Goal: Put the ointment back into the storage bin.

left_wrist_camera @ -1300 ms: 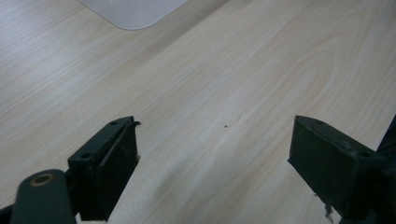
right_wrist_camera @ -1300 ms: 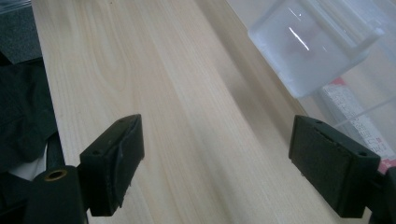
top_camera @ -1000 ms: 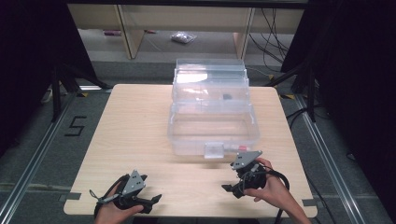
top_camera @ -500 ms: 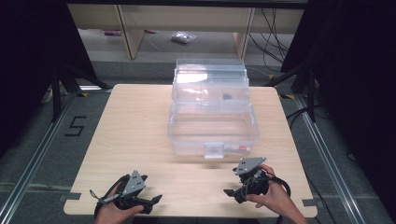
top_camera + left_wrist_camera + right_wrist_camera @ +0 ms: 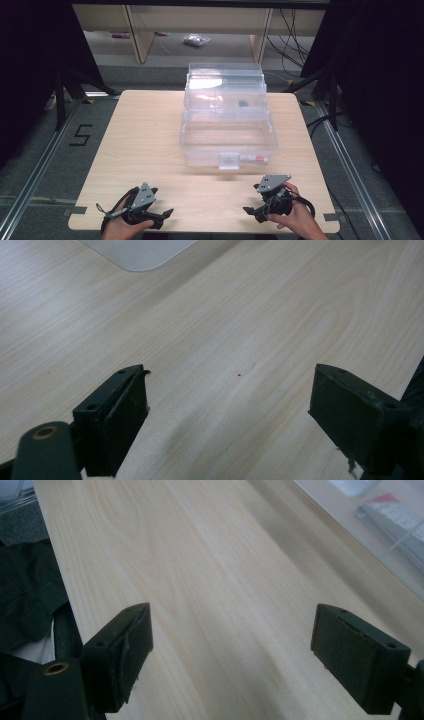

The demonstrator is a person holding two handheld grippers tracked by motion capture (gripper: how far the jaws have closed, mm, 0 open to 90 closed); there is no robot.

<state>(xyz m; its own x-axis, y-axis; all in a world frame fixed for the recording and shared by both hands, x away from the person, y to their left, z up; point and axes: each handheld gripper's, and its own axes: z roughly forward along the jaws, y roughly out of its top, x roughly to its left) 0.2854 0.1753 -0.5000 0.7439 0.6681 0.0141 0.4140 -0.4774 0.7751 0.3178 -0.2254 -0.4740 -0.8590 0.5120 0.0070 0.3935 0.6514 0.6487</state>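
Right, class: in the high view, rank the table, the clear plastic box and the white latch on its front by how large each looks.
1. table
2. clear plastic box
3. white latch

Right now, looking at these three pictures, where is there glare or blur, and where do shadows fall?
High view: a white glare patch sits on the clear plastic box, and its surroundings fall into deep shadow. Left gripper view: the table grain is sharp, while the near jaws look soft. Right gripper view: a soft dark shadow band runs along the box's edge, and the packet inside is blurred.
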